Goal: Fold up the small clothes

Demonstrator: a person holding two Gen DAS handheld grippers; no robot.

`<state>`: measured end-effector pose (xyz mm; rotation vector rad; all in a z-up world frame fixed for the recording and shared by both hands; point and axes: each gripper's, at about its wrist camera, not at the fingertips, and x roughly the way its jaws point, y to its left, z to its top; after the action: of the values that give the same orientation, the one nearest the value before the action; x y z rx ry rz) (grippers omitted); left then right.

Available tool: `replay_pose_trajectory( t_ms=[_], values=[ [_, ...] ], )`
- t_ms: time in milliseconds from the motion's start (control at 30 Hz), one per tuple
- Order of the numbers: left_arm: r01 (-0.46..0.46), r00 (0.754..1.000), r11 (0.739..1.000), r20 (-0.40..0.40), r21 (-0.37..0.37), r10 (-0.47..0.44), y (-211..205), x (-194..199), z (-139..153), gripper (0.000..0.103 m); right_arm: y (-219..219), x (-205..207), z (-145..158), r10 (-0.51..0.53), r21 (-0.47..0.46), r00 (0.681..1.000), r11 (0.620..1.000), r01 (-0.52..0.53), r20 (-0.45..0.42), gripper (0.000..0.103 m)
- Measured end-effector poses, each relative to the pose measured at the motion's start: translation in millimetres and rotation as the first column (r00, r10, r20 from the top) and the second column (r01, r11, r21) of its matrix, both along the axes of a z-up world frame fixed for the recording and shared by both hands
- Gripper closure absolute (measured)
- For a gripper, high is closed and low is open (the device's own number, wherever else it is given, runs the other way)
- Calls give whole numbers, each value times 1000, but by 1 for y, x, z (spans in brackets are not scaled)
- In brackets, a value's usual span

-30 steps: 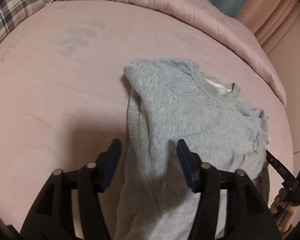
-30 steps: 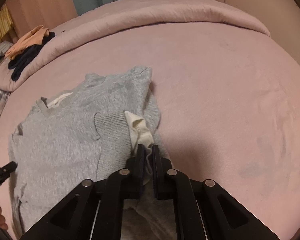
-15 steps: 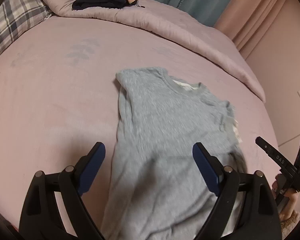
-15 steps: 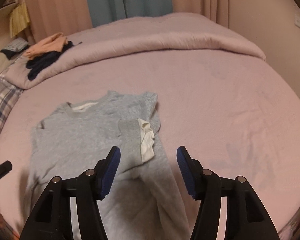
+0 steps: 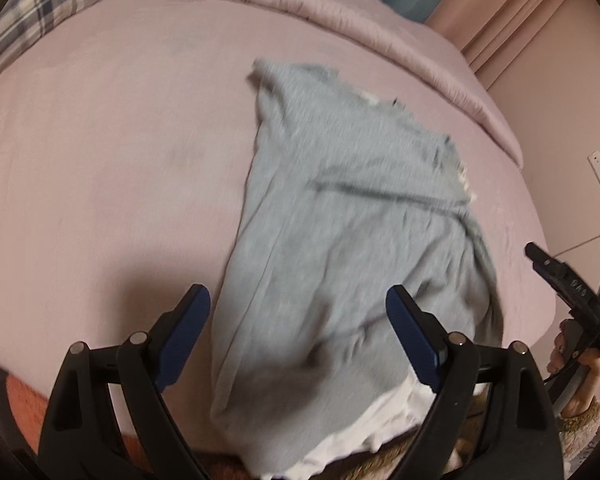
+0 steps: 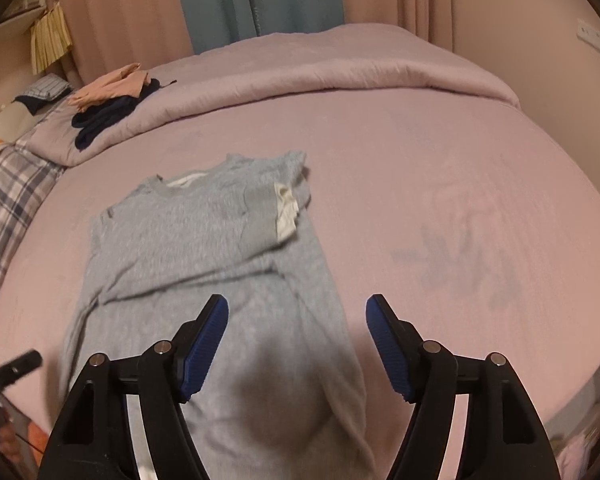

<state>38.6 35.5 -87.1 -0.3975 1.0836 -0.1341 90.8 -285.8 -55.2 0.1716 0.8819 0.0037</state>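
Both tools are angled steeply down over the bed (image 6: 420, 128), above the near end of the garment; the left tool (image 5: 298, 320) has its blue pads (image 5: 188, 328) spread wide, with grey cloth visible below the gap but neither pad touching it, so it holds nothing; the right tool (image 6: 297, 334) has its jaws opening, pads (image 6: 206, 340) well apart, the garment's lower part lying beneath the gap and clear of both pads, nothing gripped. In the left wrist view the right tool appears at the far right edge, carried by a hand (image 5: 576, 364) wrapped round its handle with a fuzzy cuff at the wrist; in the right wrist view only the tip of the left tool shows at the lower left edge. The grey sweatshirt (image 6: 204, 240) lies flat on the pink bed sheet, collar toward the far side, hem toward the tools, both sleeves folded in across the body; a ribbed cuff with a white inner layer (image 6: 286, 212) rests on the chest near the right shoulder; white fabric shows under the hem in the left wrist view. A rolled pink duvet (image 6: 300, 76) lies across the far side of the bed, with dark and peach clothes (image 6: 108, 104) piled on its left end; a plaid pillow (image 6: 8, 196) sits at the left.
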Motion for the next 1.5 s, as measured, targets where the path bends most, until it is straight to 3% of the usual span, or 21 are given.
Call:
replay_pose_trajectory(
  t_ms=[333, 433, 633, 767, 1067, 1233, 1300, 1333, 1367, 1433, 1500],
  values=[
    [-25, 987, 996, -158, -83, 12, 7, -40, -44, 15, -12, -47, -31, 14, 97, 995, 995, -4, -97, 31],
    [-32, 989, 997, -144, -75, 21, 5, -46, -45, 16, -16, -59, -46, 17, 162, 989, 987, 8, -147, 31],
    [-44, 987, 994, -161, -98, 28, 7, -53, -51, 20, -22, -77, -65, -1, 204, 980, 978, 43, -201, 31],
    [-79, 982, 991, -182, -110, 58, 15, -63, -51, 30, -24, -84, -73, 3, 227, 974, 973, 50, -226, 31],
    [-67, 978, 987, -205, -148, 36, 18, -69, -55, 30, -26, -99, -84, 24, 271, 964, 961, 49, -263, 32],
    [-69, 977, 975, -213, -212, 23, 20, -67, -59, 31, -20, -99, -86, 23, 275, 966, 960, 51, -259, 39],
    [-71, 976, 973, -215, -218, 23, 19, -66, -59, 38, -20, -99, -87, 19, 262, 967, 964, 50, -255, 44],
    [-66, 977, 974, -213, -216, 19, 18, -66, -58, 52, -20, -100, -87, 19, 256, 968, 965, 48, -251, 50],
    [-62, 977, 972, -212, -227, 12, 17, -66, -59, 59, -20, -100, -86, 20, 257, 969, 965, 46, -248, 53],
    [-70, 977, 964, -215, -257, 14, 16, -64, -62, 73, -21, -100, -86, 34, 285, 971, 958, 36, -235, 71],
    [-89, 976, 946, -218, -311, 20, 19, -64, -64, 84, -20, -100, -86, 51, 306, 973, 952, 21, -227, 75]
  ],
)
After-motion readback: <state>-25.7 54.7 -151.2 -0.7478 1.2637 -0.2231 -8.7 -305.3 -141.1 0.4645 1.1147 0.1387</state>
